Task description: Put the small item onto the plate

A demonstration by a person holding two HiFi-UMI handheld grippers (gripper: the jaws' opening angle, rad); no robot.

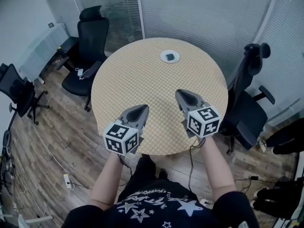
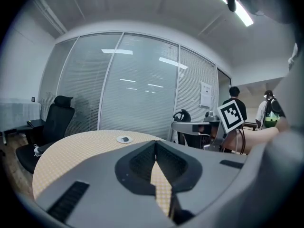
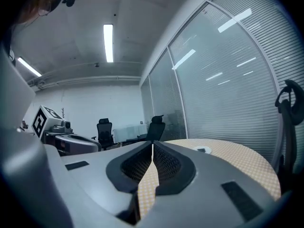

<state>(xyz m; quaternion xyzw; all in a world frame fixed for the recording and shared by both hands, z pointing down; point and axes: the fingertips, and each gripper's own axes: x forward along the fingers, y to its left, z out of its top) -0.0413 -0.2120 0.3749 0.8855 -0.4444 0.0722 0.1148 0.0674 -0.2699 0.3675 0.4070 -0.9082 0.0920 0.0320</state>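
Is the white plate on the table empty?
No, a small dark item lies in the middle of the plate, on the far side of the round table.

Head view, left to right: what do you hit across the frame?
Chair at the left edge → chair by the table → left gripper → plate → right gripper → chair on the right

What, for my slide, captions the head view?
Left gripper and right gripper, shut, empty, above round table; small dark item on far plate.
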